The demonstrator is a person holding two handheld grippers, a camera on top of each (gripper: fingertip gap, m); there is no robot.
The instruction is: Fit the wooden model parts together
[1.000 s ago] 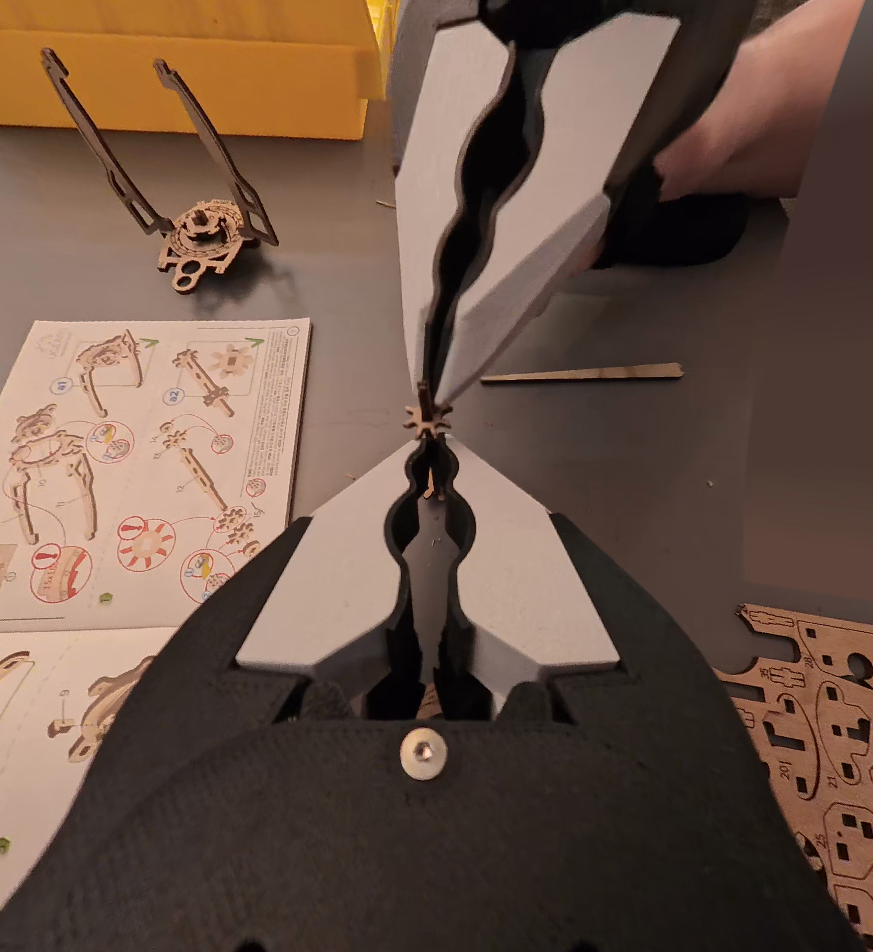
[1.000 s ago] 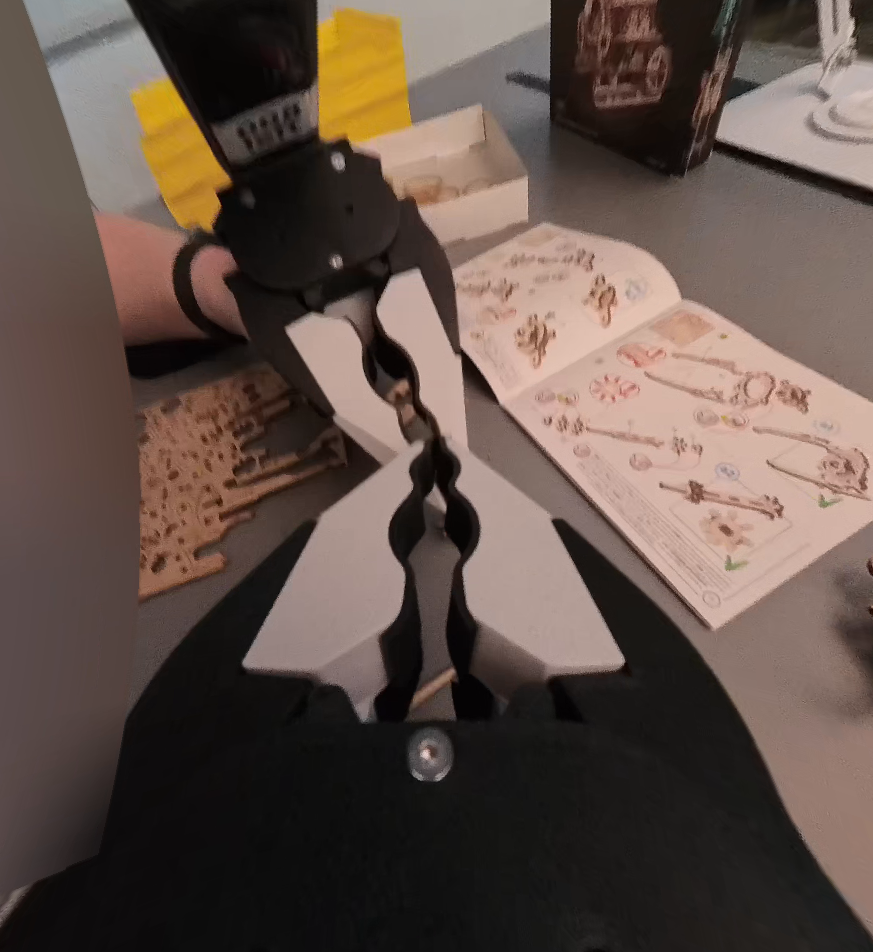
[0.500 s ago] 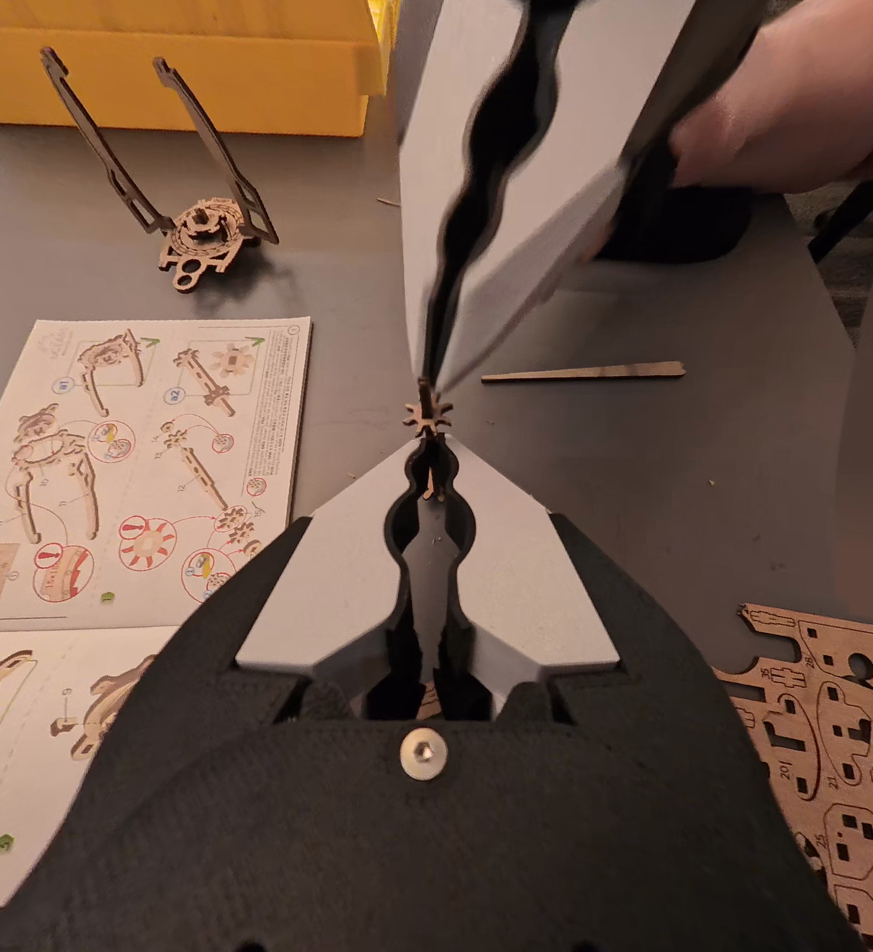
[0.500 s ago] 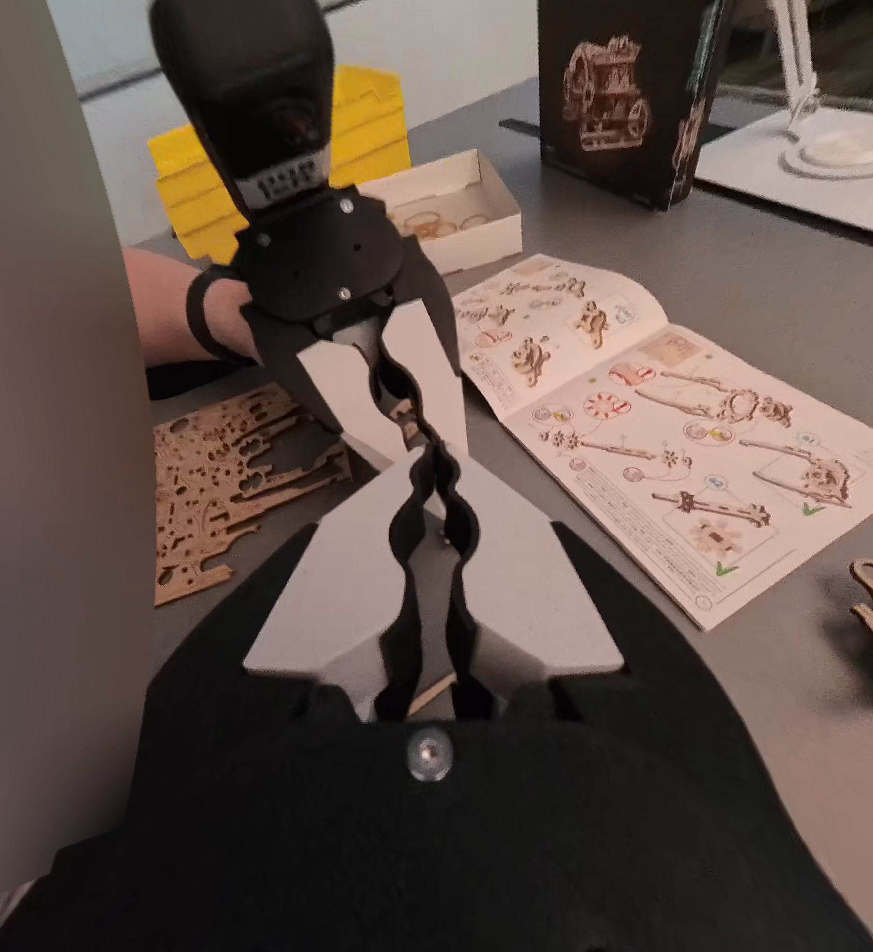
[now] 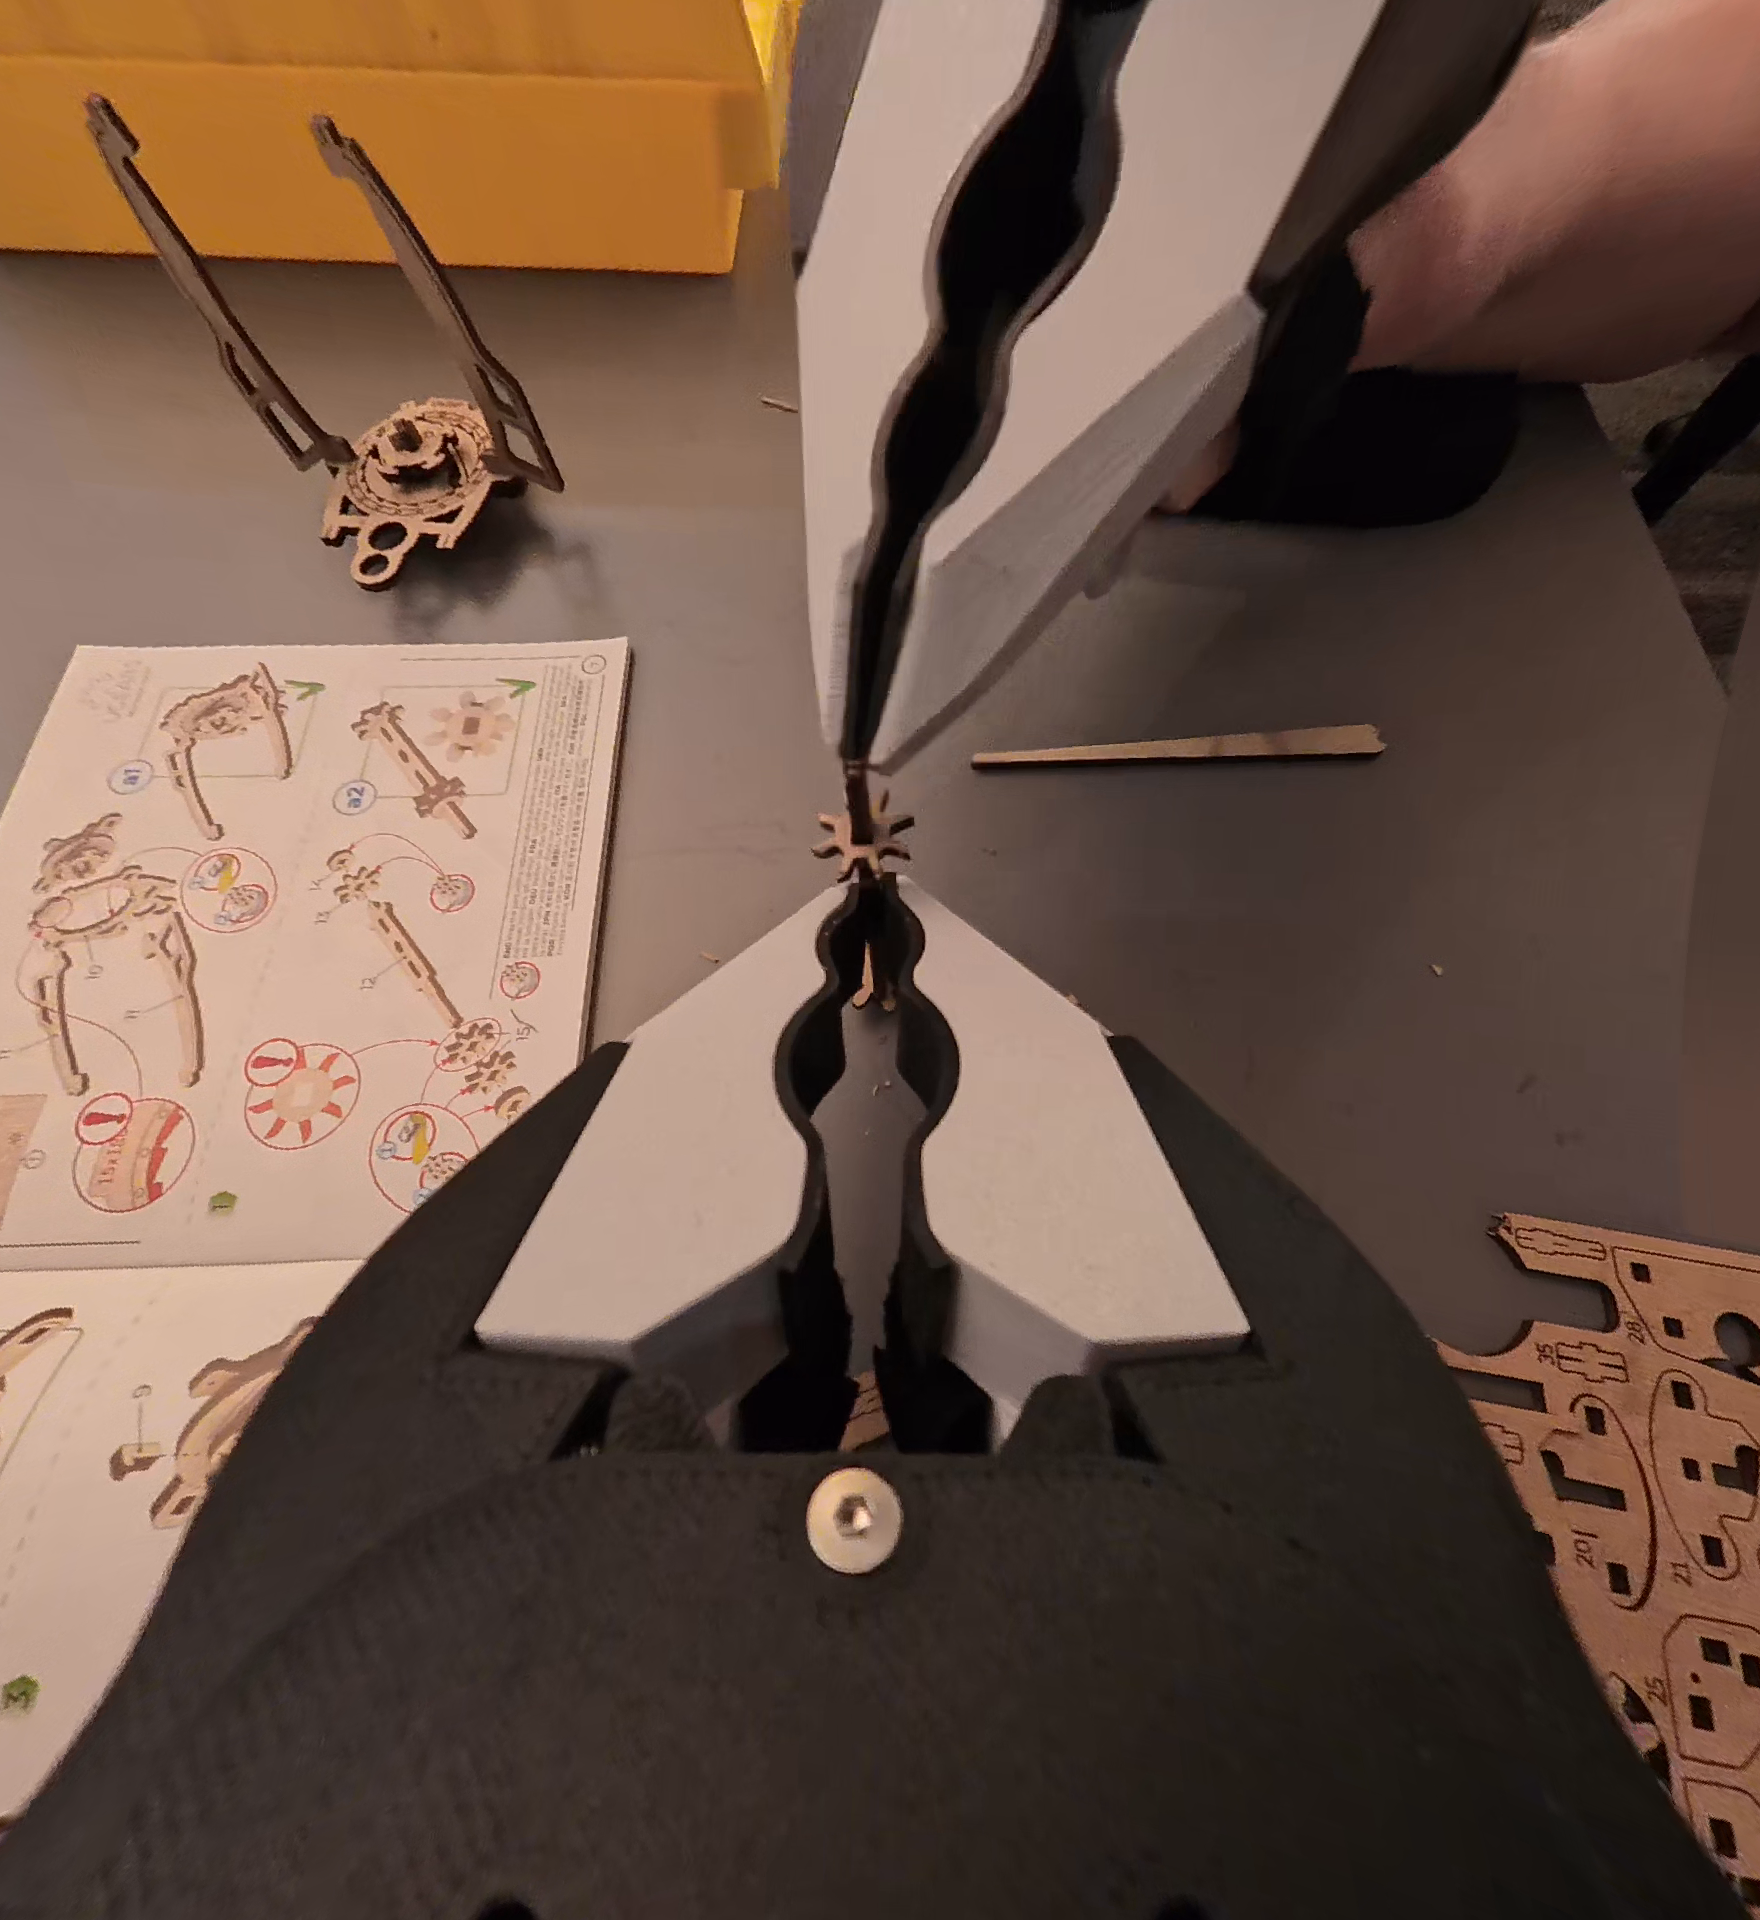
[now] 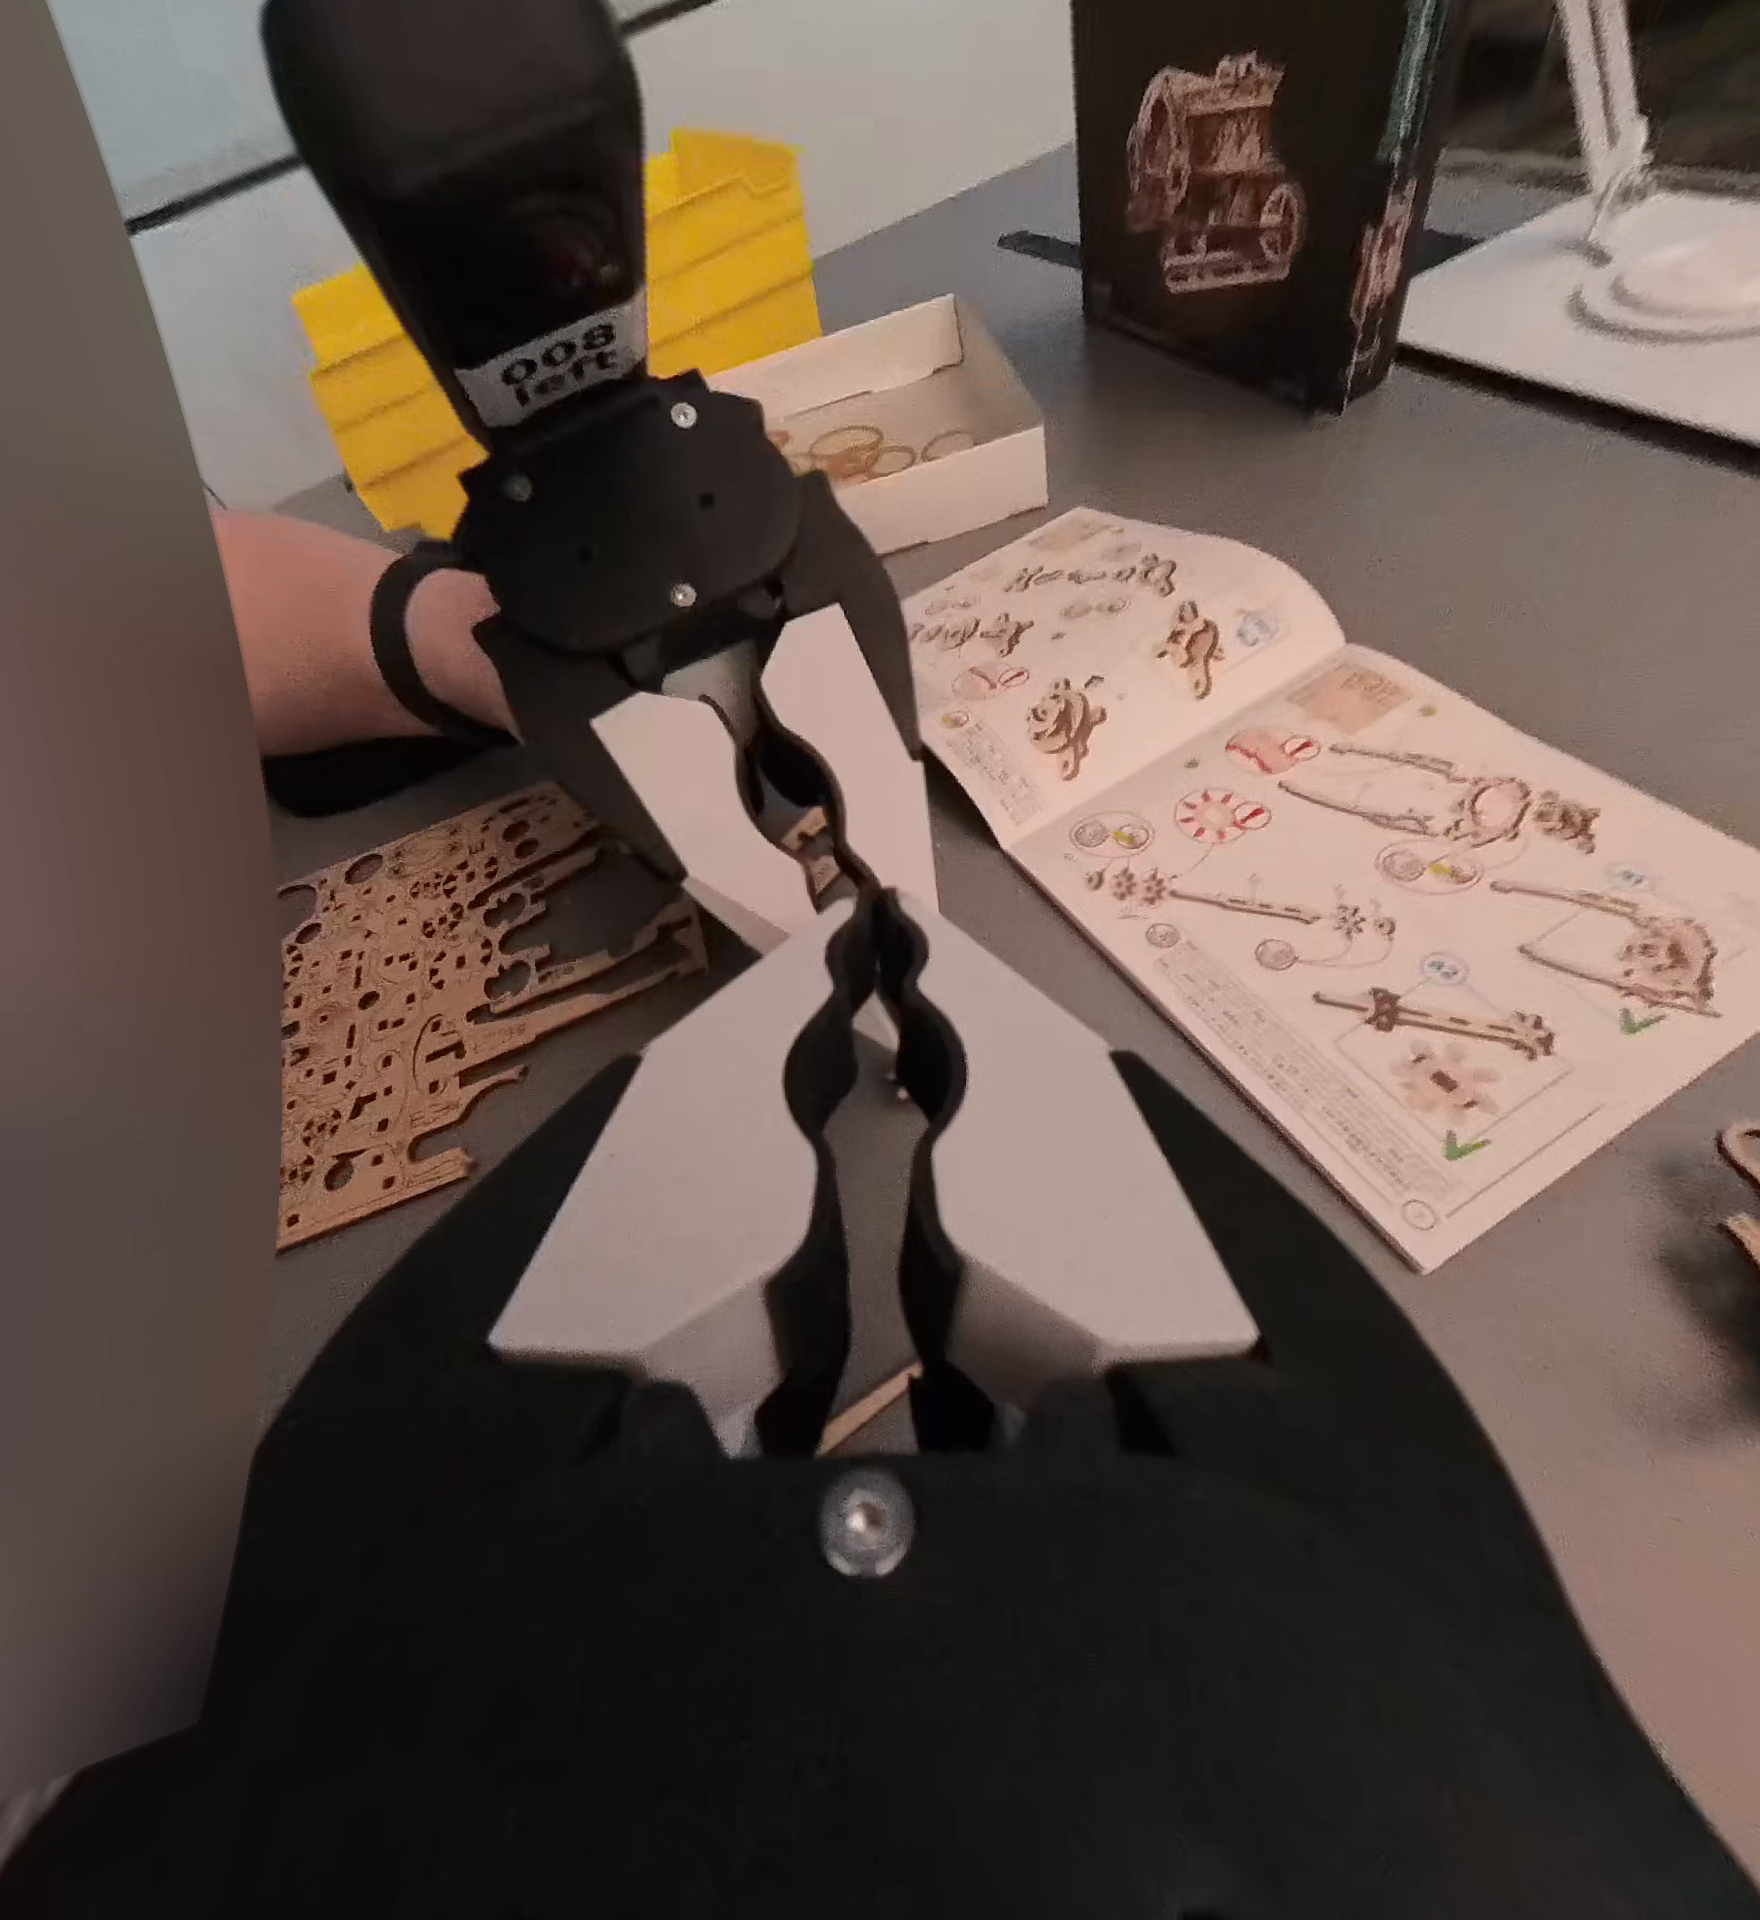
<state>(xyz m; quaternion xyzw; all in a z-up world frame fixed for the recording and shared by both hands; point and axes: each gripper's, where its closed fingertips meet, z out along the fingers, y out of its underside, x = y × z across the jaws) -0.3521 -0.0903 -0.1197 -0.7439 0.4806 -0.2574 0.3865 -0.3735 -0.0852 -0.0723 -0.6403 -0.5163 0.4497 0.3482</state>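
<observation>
Wooden gear (image 5: 863, 840), small and toothed, sits on a thin wooden stick (image 5: 874, 961) right between the tips of my two grippers, above the grey table (image 5: 1271, 987). My left gripper (image 5: 863, 896) points forward and slightly down, its fingers nearly closed and pinching the stick's near end, with the gear just beyond the tips. My right gripper (image 5: 855, 753) comes in from the far side, tilted steeply down toward me, its fingers narrowed to a point on the dark far end of the same stick, just past the gear; in the right wrist view the two grippers meet tip to tip (image 6: 881, 904), and the gear itself is hidden there. My right hand (image 5: 1582, 239) holds that gripper's handle at the upper right. One cut-out plywood sheet (image 5: 1707, 1507) lies near on the right, one open instruction booklet (image 5: 284, 935) near on the left. One loose wooden sliver (image 5: 1177, 746) lies beyond the tips. Farther left stands one partly built wooden assembly (image 5: 408, 468) with two dark arms sticking up. Behind it is a yellow bin (image 5: 336, 156). The right wrist view also shows one white tray (image 6: 907, 426) of wooden rings and one dark box (image 6: 1260, 197).
</observation>
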